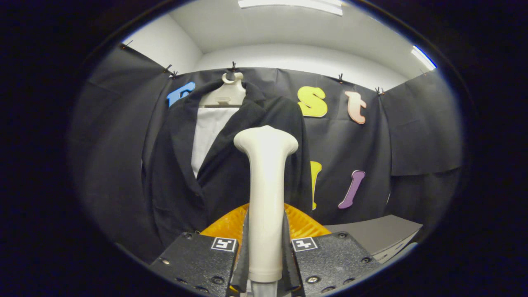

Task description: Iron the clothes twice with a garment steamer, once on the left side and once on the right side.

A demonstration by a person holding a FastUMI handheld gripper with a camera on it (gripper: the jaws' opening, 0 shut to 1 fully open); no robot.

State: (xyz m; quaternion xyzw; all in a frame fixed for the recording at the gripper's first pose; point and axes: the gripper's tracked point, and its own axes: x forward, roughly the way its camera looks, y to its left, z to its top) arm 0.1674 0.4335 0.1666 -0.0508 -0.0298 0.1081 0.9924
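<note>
My gripper (265, 247) is shut on the cream handle of a garment steamer (266, 181), which stands upright between the fingers with its flared head on top. Beyond it hangs a black jacket (181, 165) on a cream hanger (228, 93) against the booth wall, with a white lining or shirt (208, 132) showing in its open front. The steamer head is raised in front of the jacket's right panel, at chest height; I cannot tell whether it touches the cloth.
An orange ribbed object (225, 227) lies just ahead of the fingers, below the jacket's hem. A grey table surface (379, 233) extends to the right. Black cloth walls close the booth on the left, back and right.
</note>
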